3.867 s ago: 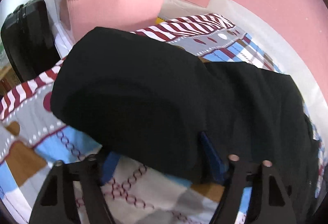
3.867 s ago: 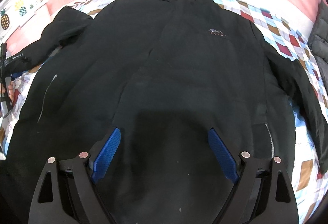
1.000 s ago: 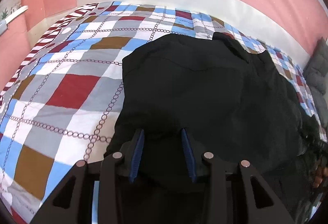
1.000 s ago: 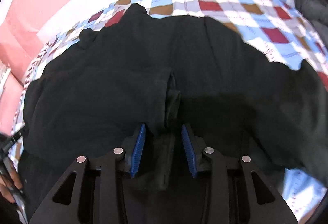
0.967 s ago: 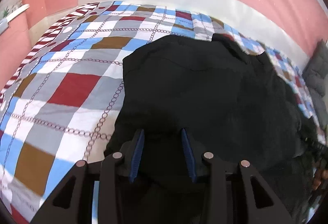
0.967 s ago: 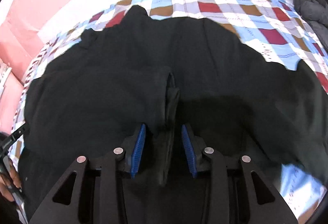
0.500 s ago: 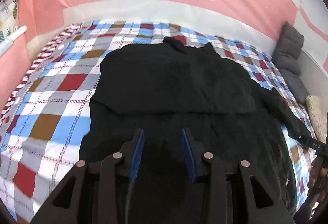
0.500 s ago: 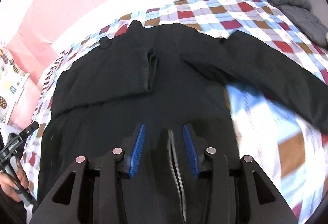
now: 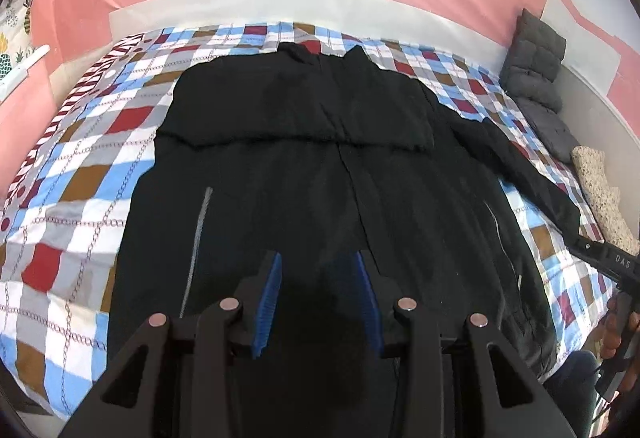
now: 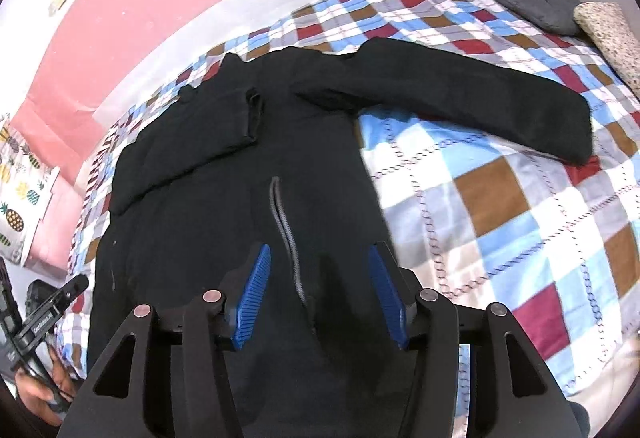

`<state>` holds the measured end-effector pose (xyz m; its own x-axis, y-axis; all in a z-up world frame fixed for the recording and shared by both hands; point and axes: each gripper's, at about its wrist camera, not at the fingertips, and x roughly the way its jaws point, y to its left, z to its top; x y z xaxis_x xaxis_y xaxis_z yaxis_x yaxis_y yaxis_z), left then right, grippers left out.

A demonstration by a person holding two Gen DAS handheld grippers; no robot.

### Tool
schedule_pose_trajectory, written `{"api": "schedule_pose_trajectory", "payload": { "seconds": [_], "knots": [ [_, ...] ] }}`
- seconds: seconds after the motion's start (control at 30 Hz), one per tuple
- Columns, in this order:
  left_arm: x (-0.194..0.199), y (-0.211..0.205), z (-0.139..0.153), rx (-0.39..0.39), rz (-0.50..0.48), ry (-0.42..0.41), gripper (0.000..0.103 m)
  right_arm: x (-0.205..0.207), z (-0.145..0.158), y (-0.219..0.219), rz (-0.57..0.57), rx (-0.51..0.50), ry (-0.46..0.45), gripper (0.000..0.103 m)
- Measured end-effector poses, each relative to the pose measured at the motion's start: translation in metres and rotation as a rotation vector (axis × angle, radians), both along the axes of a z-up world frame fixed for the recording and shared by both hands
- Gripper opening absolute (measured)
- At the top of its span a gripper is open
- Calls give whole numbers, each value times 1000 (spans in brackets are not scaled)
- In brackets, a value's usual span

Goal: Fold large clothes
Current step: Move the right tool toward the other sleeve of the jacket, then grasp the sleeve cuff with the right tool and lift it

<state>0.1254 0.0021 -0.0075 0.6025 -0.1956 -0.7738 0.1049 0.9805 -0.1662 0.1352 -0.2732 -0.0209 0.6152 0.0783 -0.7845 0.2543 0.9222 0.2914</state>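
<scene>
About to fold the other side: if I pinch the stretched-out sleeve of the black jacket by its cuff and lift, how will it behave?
The sleeve will probably hang limp; it lies flat and soft on the checked bedspread. The jacket looks thick, so expect some drag at the shoulder.

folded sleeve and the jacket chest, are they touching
Touching. The right wrist view shows the folded sleeve lying flat across the black jacket chest, cuff near the middle; the outstretched sleeve lies on the checked bedspread.

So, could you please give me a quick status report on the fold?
Left gripper open, empty. Right gripper opening, nothing held. Black jacket flat on bed; one sleeve folded across chest, other sleeve spread out. Nothing in the way.
</scene>
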Motion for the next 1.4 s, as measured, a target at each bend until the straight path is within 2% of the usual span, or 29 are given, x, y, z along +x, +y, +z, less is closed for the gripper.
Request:
{"api": "schedule_pose_trajectory", "payload": {
  "seconds": [0.33, 0.53, 0.63, 0.93, 1.3, 1.37, 1.4],
  "knots": [
    [6, -16, -3, 34, -12, 15, 39, -2, -13, -38, -103, -34, 21, 53],
    [22, -17, -14, 40, -12, 41, 39, 7, -34, -87, -217, -13, 46, 54],
    [30, -18, -20, 50, -12, 55, 40, 12, -48, -123, -314, 58, 51, 66],
    [66, -18, -44, 71, 2, 93, 40, 26, -86, -194, -483, 194, 64, 66],
    [85, -16, -69, 84, 8, 131, 40, 39, -96, -250, -657, 341, -94, 68],
    [86, -16, -70, 82, 7, 131, 40, 42, -91, -251, -683, 309, -79, 57],
    [86, -15, -69, 80, 7, 129, 40, 44, -87, -251, -682, 293, -73, 42]
  ]
}}
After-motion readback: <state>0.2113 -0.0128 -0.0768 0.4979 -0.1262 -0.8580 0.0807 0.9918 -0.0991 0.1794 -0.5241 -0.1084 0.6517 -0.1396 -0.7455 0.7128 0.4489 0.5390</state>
